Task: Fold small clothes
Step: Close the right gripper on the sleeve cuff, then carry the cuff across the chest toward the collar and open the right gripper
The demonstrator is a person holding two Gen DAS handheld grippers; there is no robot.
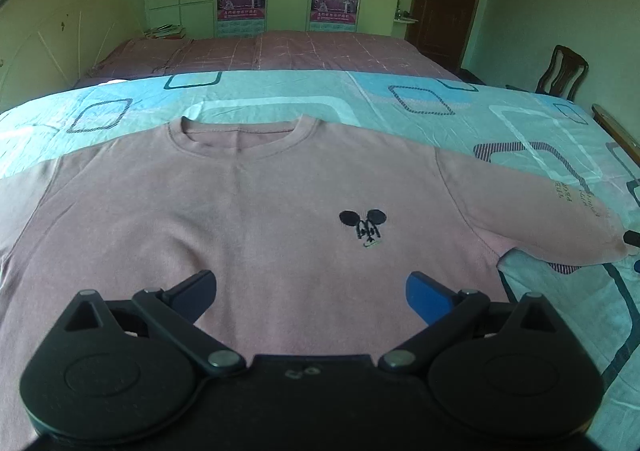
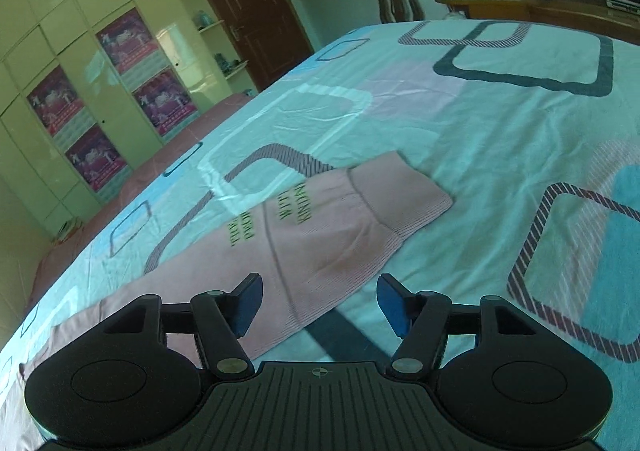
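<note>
The pink sweatshirt (image 1: 248, 211) lies face up and spread flat on the bed (image 1: 400, 107), over a turquoise sheet with square outlines, collar (image 1: 244, 135) pointing away and a small mouse logo (image 1: 363, 229) on the chest. One sleeve (image 2: 320, 219) stretches out sideways, its ribbed cuff (image 2: 404, 195) lying flat on the sheet with green lettering just behind it.

It looks like a light, soft knit — limp, with no stiffness, so it will likely drape and sag from wherever it is pinched and drag a little on the cotton sheet rather than slide. Nothing about it is fragile. The ribbed cuff and the shoulder seam seem the firmest places to take hold, being thicker than the plain body cloth; a pinch at a single layer in the middle would probably just raise a peak.

The left gripper (image 1: 310, 293) hovers low over the lower chest, aimed along the shirt toward the collar, jaws spread wide and empty. The right gripper (image 2: 320, 303) hangs over the sleeve's near edge, pointing toward the cuff — jaws likewise apart, holding nothing, the sleeve edge lying between them. Whether either touches the cloth I cannot tell.
</note>
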